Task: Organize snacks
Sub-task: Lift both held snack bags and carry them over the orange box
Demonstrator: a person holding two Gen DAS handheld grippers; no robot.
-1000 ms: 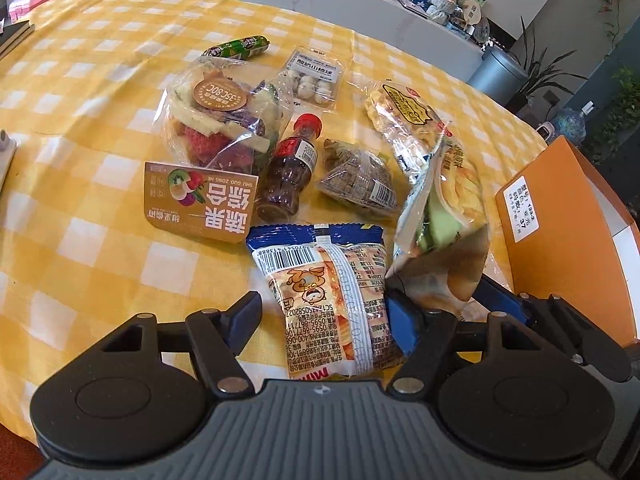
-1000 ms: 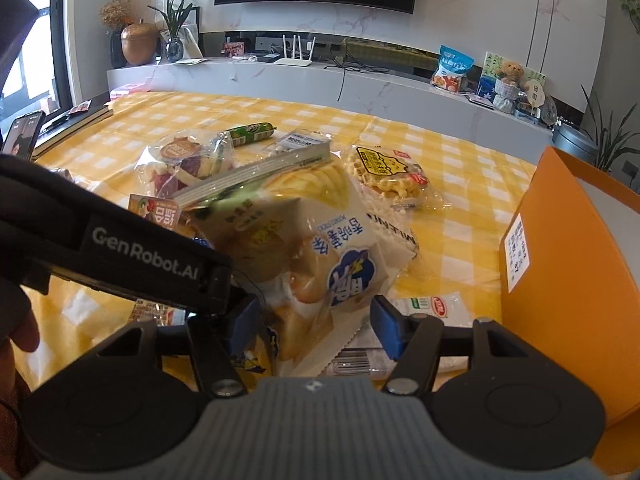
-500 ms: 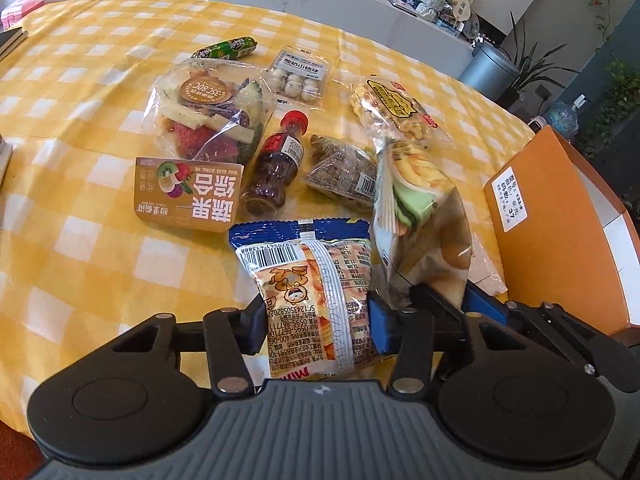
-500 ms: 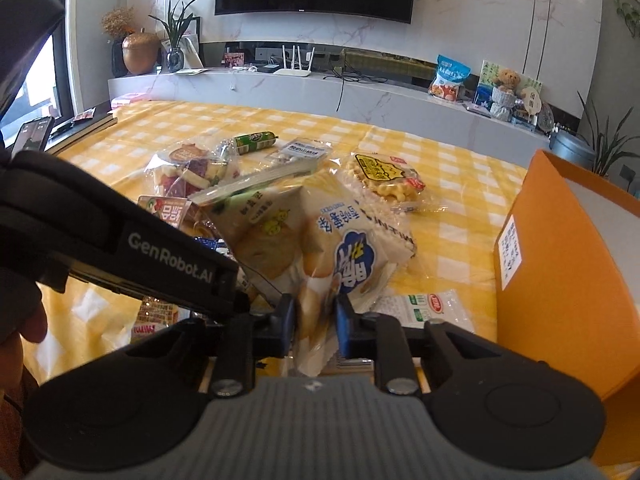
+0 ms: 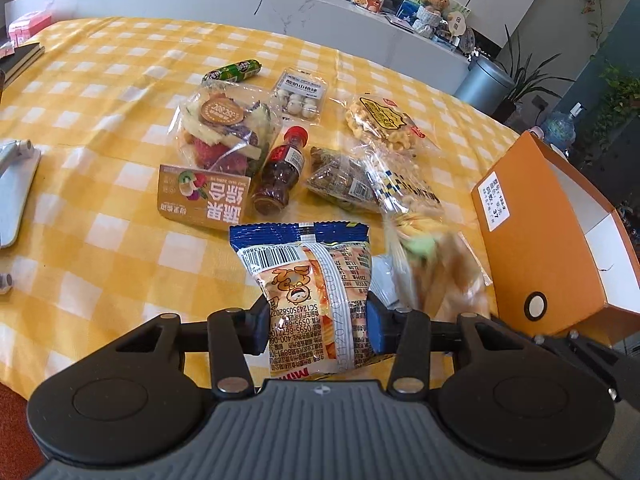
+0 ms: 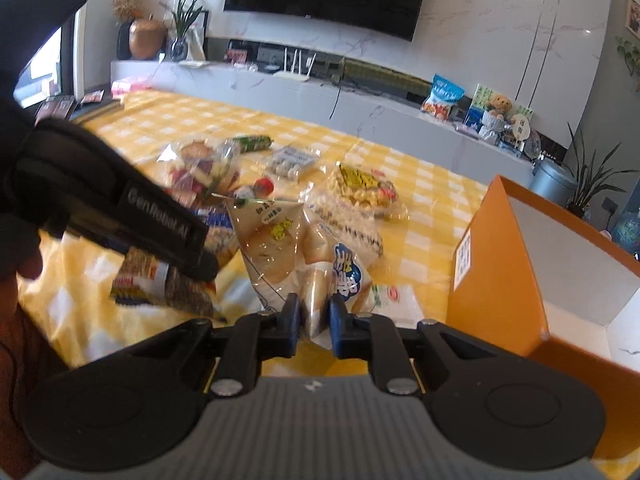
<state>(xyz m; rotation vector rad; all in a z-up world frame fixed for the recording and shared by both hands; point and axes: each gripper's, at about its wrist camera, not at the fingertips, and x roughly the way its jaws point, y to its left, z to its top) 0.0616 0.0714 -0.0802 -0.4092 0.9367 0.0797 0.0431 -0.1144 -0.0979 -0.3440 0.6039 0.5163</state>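
Note:
My left gripper point(image 5: 318, 322) is shut on a blue and orange snack packet point(image 5: 310, 280) and holds it just above the yellow checked table point(image 5: 100, 208). My right gripper point(image 6: 314, 322) is shut on a clear bag of bread point(image 6: 298, 256), lifted off the table; the bag also shows blurred in the left wrist view point(image 5: 432, 272). The open orange box point(image 5: 532, 240) stands to the right, also in the right wrist view point(image 6: 520, 264). The left gripper's body point(image 6: 120, 208) crosses the left of the right wrist view.
On the table lie a fruit-crisp bag point(image 5: 224, 136), a small dark bottle point(image 5: 280, 172), a green sausage point(image 5: 232, 72), a tray of white balls point(image 5: 302, 96), a waffle bag point(image 5: 380, 124) and a nut pack point(image 5: 340, 180). A white device point(image 5: 14, 188) lies at left.
Both grippers closed, the left on the snack packet and the right on the bread bag. Both packets have come up off the table, and the bread bag has moved toward the orange box.

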